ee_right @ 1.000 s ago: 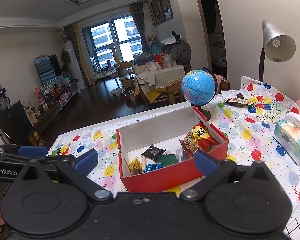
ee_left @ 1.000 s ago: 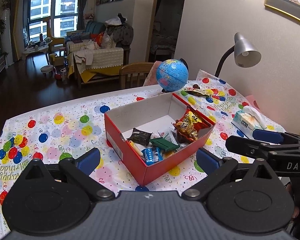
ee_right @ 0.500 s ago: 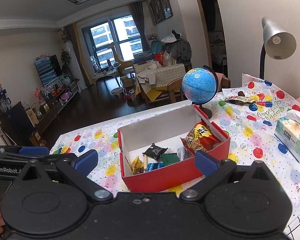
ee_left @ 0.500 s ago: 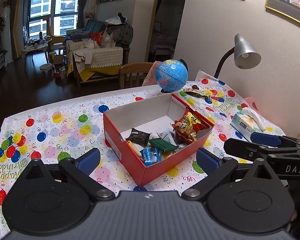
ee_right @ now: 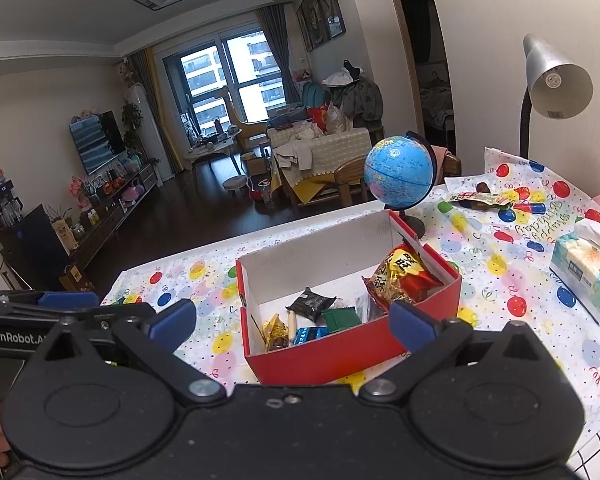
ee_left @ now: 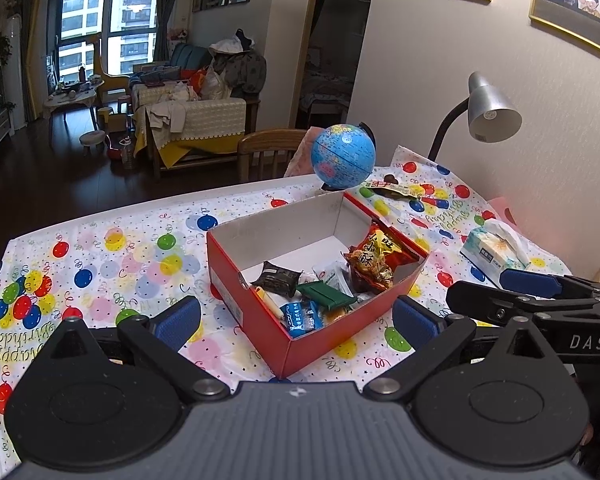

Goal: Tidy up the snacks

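Note:
A red cardboard box (ee_left: 260,312) (ee_right: 340,356) stands on the balloon-print tablecloth. Inside lie several snacks: a red-orange bag (ee_left: 374,258) (ee_right: 400,278), a black packet (ee_left: 278,280) (ee_right: 310,304), a green packet (ee_left: 326,294) and a blue packet (ee_left: 302,318). More snack wrappers (ee_left: 396,191) (ee_right: 480,199) lie on the cloth beyond the globe. My left gripper (ee_left: 296,322) is open and empty, hovering in front of the box. My right gripper (ee_right: 292,326) is open and empty, also in front of the box. Each gripper shows at the edge of the other's view.
A blue globe (ee_left: 343,156) (ee_right: 398,172) stands behind the box. A tissue pack (ee_left: 494,248) (ee_right: 586,268) lies to the right. A grey desk lamp (ee_left: 488,112) (ee_right: 556,76) stands by the wall. A wooden chair (ee_left: 268,152) is at the table's far edge.
Both grippers have shifted slightly, so the box sits a little differently in each view. Both stay open and empty; nothing on the table has moved.

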`<state>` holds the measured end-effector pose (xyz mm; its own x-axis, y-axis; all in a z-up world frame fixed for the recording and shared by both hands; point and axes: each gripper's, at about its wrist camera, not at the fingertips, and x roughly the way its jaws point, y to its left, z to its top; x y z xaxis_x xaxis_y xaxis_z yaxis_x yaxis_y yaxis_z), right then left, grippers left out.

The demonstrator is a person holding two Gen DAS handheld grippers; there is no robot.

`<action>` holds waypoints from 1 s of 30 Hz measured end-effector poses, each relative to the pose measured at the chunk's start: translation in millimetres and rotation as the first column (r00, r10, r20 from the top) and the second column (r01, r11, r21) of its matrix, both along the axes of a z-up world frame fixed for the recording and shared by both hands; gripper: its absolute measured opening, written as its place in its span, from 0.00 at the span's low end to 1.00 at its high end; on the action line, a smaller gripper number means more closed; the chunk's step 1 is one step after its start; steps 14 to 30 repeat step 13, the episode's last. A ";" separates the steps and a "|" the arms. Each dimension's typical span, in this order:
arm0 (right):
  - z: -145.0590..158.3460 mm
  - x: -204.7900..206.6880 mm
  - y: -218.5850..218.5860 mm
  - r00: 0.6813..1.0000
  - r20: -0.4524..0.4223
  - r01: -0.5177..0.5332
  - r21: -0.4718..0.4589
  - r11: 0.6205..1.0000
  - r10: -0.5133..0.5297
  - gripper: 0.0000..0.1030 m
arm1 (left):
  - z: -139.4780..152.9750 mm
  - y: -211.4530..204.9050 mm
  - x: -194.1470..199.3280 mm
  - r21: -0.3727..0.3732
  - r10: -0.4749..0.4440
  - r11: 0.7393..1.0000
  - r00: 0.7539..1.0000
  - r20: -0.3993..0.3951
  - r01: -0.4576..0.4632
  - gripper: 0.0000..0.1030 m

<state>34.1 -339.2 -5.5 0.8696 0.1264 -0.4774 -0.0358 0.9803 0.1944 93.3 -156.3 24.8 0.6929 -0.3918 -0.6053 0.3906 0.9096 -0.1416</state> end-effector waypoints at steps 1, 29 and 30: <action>-0.4 -0.1 0.8 1.000 0.000 -0.001 0.002 1.000 0.001 1.00 | 0.1 -0.5 0.0 -0.001 0.000 1.000 1.000 -0.001 0.000 1.00; -3.1 -1.5 10.3 1.000 -0.004 -0.002 -0.001 1.000 0.002 1.00 | -2.6 3.9 1.8 -0.014 0.007 1.000 1.000 -0.006 -0.007 1.00; -3.1 -1.5 10.3 1.000 -0.004 -0.002 -0.001 1.000 0.002 1.00 | -2.6 3.9 1.8 -0.014 0.007 1.000 1.000 -0.006 -0.007 1.00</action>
